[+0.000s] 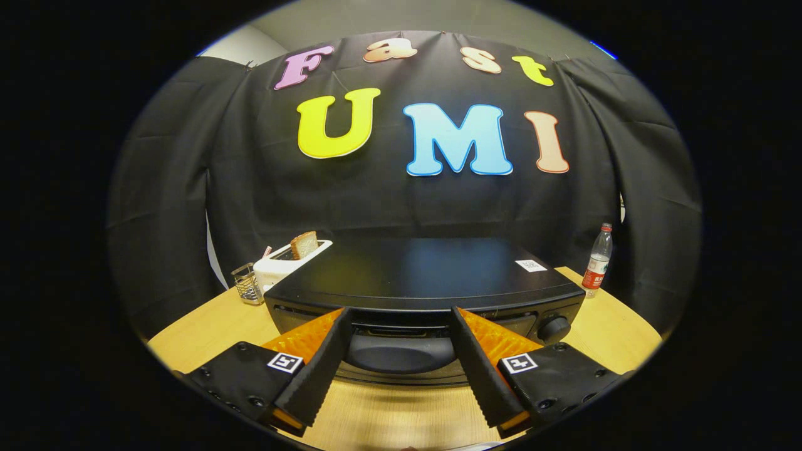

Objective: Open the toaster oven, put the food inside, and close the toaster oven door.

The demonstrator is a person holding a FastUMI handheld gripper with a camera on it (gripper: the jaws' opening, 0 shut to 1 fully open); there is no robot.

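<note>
Behind toaster oven [426, 275]: toaster [285, 266] (bread up), bottle [598, 260]; jaws apart

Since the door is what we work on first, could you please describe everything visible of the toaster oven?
The toaster oven is a low black box with a smooth, faintly glossy top bearing a small white sticker. It stands on the wooden table, door shut. Its rounded door handle sits between the open gripper fingers, which flank it without touching. A round knob sits beside the door.

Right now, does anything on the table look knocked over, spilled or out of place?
Nothing stands out. The toaster oven sits square, door shut, its handle between the open gripper fingers. The bottle stands upright.
</note>
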